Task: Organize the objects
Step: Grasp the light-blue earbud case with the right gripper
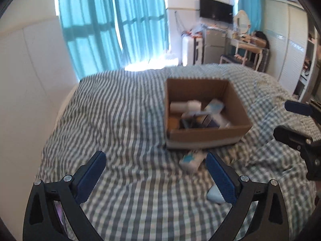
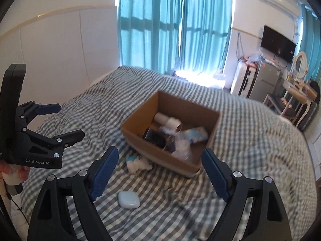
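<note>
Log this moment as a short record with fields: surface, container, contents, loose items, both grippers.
surface: bed with a grey and white checked cover
container: open cardboard box on the bed
contents: white tube, dark box, blue and white packet, clear plastic bag
loose items: blue and white packet on the cover just outside the box; pale blue oval case nearer the camera
left gripper: open, empty
right gripper: open, empty
</note>
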A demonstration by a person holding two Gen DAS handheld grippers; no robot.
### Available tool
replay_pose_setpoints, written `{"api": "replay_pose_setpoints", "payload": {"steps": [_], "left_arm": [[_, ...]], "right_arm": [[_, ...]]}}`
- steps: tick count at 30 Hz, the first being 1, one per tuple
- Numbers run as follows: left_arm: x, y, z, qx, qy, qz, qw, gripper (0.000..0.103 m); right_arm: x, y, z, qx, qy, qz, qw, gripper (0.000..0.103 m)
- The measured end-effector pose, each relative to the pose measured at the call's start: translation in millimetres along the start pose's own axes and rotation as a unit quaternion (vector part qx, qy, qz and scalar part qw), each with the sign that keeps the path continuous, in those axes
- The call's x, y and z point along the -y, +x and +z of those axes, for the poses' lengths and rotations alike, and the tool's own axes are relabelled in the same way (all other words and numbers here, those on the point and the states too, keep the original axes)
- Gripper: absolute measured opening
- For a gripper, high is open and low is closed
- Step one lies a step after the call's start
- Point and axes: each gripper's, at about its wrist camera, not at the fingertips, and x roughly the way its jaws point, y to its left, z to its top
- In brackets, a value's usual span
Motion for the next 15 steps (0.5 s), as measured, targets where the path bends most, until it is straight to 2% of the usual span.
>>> {"api": "replay_pose_setpoints", "payload": {"steps": [5, 11, 15], "left_arm": [[-7, 27, -29, -0.022, -0.051, 0.000, 0.9985, 0.103], [1, 51, -50, -0.040, -0.019, 0.038, 0.9983, 0.103], [-1, 67, -60, -0.069, -0.029, 0.030, 0.9968, 0.103]], "right_arm": [[-17, 54, -38, -0.066, -0.005, 0.023, 0.998, 0.085], [-32, 109, -78, -0.145, -0.005, 0.068, 0.987, 0.085], [-37, 133, -94, -0.183, -0.011, 0.073, 0.980, 0.085]]}}
